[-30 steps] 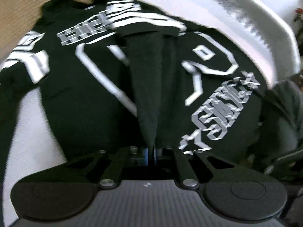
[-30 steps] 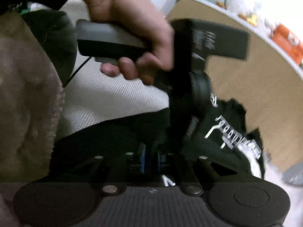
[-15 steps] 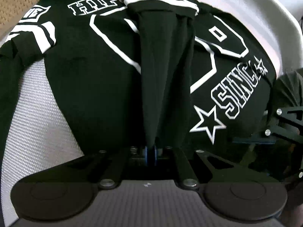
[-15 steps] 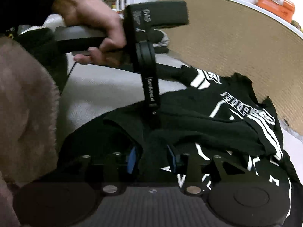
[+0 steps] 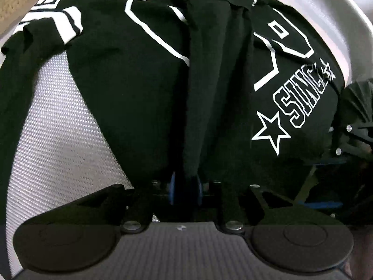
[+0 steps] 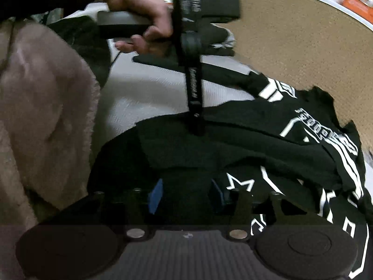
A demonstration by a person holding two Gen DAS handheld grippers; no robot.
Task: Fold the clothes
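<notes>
Both hand-held grippers' jaws have just opened around jersey [image 5: 130, 88].

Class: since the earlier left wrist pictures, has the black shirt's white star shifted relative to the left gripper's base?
Yes. The white star now sits higher and further right of the left gripper, whose jaws have just been opening around the black shirt fold.

My left wrist view looks steeply down, close over the black jersey [image 5: 130, 88]. My right wrist view sits lower, at a slant, facing the left gripper [image 6: 197, 129] farther off. Both share that jersey.
</notes>
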